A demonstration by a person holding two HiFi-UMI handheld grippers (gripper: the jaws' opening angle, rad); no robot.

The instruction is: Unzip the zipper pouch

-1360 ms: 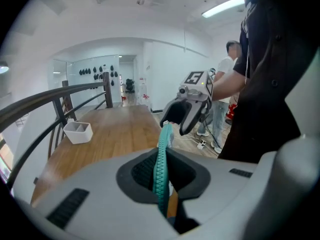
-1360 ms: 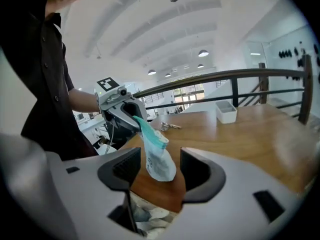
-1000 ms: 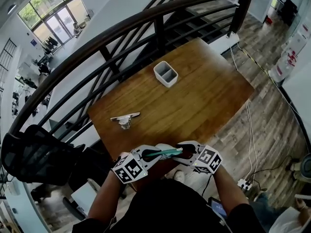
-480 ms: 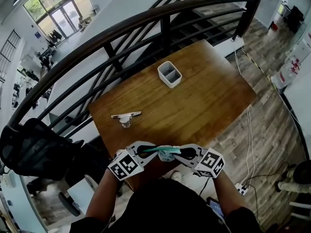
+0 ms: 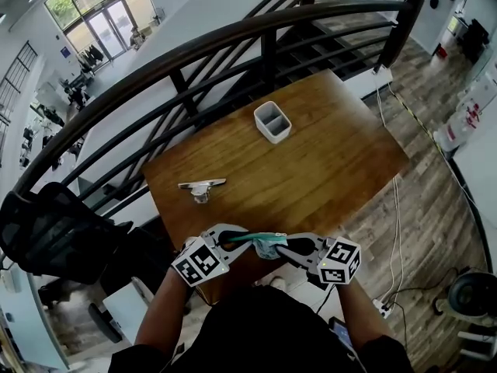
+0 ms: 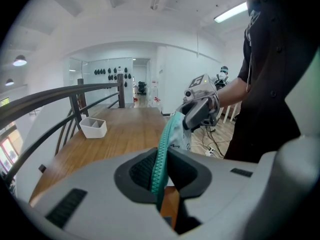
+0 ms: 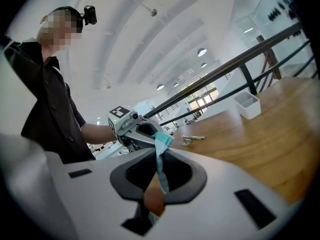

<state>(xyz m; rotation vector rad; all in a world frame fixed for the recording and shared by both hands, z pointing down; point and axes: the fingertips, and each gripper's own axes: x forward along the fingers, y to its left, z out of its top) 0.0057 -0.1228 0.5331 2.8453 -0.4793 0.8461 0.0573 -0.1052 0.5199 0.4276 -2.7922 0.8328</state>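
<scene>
1. The left gripper [image 6: 161, 176] is nearly closed on the teal zipper edge of the zipper pouch [image 6: 172, 134]. Its jaws have just been easing open a little, yet the pads pinch the fabric, and the teal strip runs up out of the narrow gap.
2. The right gripper [image 7: 159, 176] faces it from the other side. Its jaws have just been closing from wide to narrow, and they clamp a thin teal strip at the pouch's other end.
3. A dark curved railing [image 5: 194, 49] sweeps across the far side of the scene, with a lower floor visible beyond it.
4. The wooden table [image 5: 311, 162] stands just inside the railing, one corner pointing towards the person.
5. A black mesh chair [image 5: 54, 239] sits to the left of the table, near the railing.
6. A white container [image 5: 272, 121] with two compartments stands upright on the far part of the table.
7. A small metal piece [image 5: 200, 186] lies on the table's left side, well apart from the container.
8. The pouch hangs in the air between the two grippers, off the tabletop, over the table's near edge and close to the person's body. Its pale printed fabric is bunched below the teal zipper.
</scene>
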